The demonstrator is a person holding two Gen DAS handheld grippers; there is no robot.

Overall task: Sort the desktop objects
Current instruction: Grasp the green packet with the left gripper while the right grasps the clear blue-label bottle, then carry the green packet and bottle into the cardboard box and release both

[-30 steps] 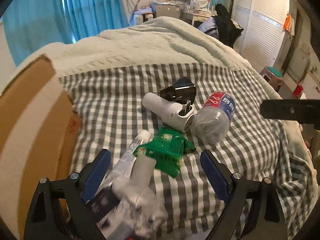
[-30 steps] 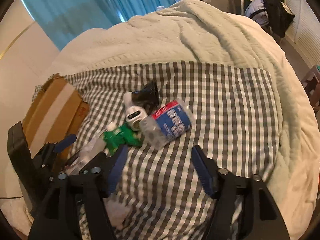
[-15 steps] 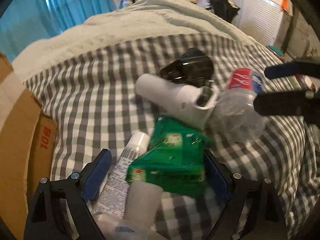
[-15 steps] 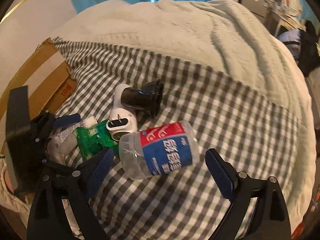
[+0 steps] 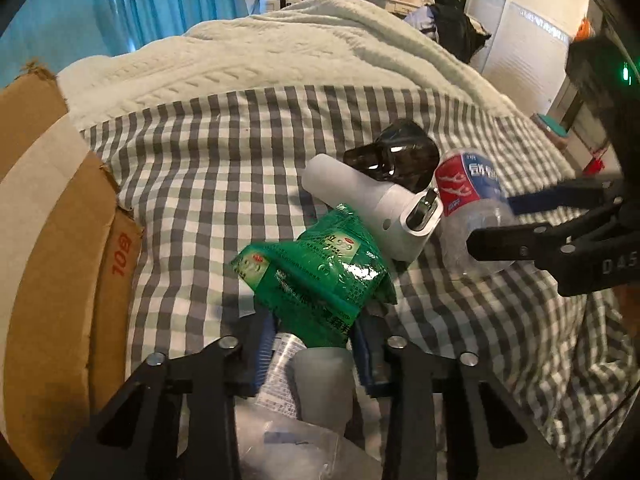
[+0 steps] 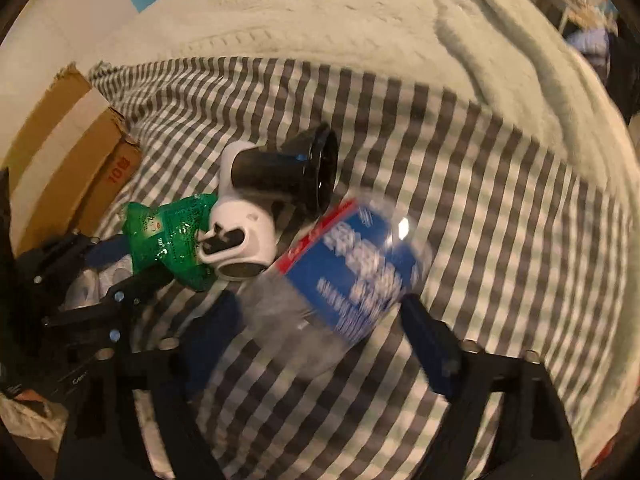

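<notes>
My left gripper [image 5: 312, 346] is shut on a green foil packet [image 5: 320, 268], which sticks out ahead of the fingers over the checked cloth [image 5: 208, 184]. The packet also shows in the right wrist view [image 6: 168, 236]. A white tube [image 5: 280, 376] and a grey cap lie under the jaws. My right gripper [image 6: 324, 328] is open, its fingers on either side of a clear plastic bottle [image 6: 340, 276] with a red and blue label; the bottle also shows in the left wrist view [image 5: 472, 216]. A white and black hair dryer [image 5: 380, 200] lies between packet and bottle.
A cardboard box [image 5: 52, 232] stands at the left edge of the cloth. A pale knitted blanket [image 5: 280, 52] covers the bed behind. Crumpled clear plastic [image 5: 300, 452] lies under my left gripper. Room furniture stands far behind.
My left gripper has closed on the green packet. My right gripper has moved in so its open fingers straddle the bottle.
</notes>
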